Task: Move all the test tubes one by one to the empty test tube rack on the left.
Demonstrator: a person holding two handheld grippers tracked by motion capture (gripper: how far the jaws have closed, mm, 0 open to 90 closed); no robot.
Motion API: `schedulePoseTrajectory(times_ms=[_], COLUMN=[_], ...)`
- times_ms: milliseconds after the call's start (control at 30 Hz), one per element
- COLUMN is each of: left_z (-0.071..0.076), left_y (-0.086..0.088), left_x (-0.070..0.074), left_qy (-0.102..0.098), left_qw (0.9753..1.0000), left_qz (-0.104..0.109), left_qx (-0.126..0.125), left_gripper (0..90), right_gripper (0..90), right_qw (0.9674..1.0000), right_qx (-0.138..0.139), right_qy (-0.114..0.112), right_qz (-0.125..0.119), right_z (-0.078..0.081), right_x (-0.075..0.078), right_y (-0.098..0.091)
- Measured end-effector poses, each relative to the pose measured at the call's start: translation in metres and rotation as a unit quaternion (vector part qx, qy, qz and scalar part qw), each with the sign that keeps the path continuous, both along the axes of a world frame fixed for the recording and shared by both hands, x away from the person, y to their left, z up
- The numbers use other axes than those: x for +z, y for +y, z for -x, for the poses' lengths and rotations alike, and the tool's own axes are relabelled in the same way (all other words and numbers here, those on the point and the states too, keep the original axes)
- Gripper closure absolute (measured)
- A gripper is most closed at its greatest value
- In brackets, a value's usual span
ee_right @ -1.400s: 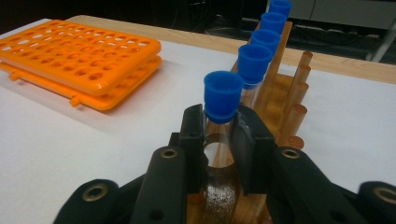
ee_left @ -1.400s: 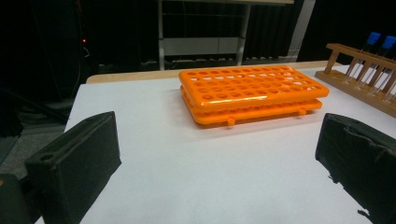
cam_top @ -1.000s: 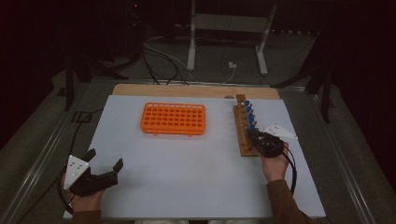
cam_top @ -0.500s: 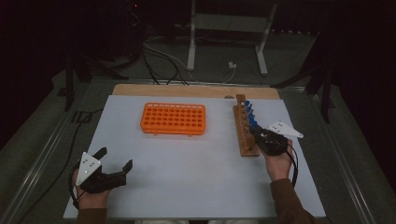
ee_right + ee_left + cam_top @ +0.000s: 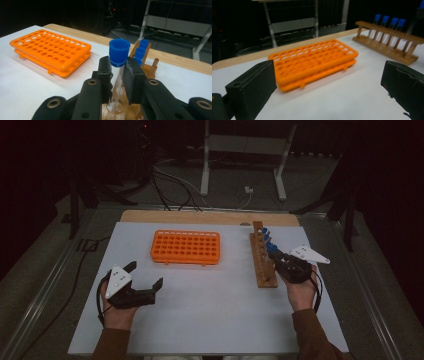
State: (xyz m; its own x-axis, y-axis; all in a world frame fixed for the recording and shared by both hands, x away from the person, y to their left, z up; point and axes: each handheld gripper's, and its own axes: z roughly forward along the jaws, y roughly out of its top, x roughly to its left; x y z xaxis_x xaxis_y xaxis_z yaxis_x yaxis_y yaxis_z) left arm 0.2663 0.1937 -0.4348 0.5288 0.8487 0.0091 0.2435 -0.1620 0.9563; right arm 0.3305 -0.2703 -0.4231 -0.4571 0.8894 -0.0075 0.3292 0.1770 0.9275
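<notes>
White surface under dark room: right gripper fingers are clamping a clear blue-capped test tube above the wooden rack near the right edge, presumably heading to the orange plastic rack; left gripper fingers are gaping empty, ready to steady.

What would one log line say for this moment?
right gripper: shut on blue-capped tube over wooden rack | left gripper: open, nothing held | orange rack: no tubes
</notes>
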Motion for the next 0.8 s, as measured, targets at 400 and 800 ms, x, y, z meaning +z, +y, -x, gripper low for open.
schedulePoseTrajectory(times_ms=[400,800], left_z=[-0.026,-0.051], left_y=[-0.037,-0.082], left_x=[0.01,0.005], left_qy=[-0.003,0.005], left_qw=[0.999,0.9967], left_qz=[-0.004,-0.015], left_qx=[-0.044,-0.08], left_gripper=[0.7,0.7], right_gripper=[77.6,77.6], right_qw=[0.9997,0.9983], right_qx=[0.016,0.056], right_qy=[-0.017,-0.002], right_qz=[-0.009,-0.017], right_z=[0.003,-0.001], right_x=[0.025,0.023], right_y=[-0.002,0.021])
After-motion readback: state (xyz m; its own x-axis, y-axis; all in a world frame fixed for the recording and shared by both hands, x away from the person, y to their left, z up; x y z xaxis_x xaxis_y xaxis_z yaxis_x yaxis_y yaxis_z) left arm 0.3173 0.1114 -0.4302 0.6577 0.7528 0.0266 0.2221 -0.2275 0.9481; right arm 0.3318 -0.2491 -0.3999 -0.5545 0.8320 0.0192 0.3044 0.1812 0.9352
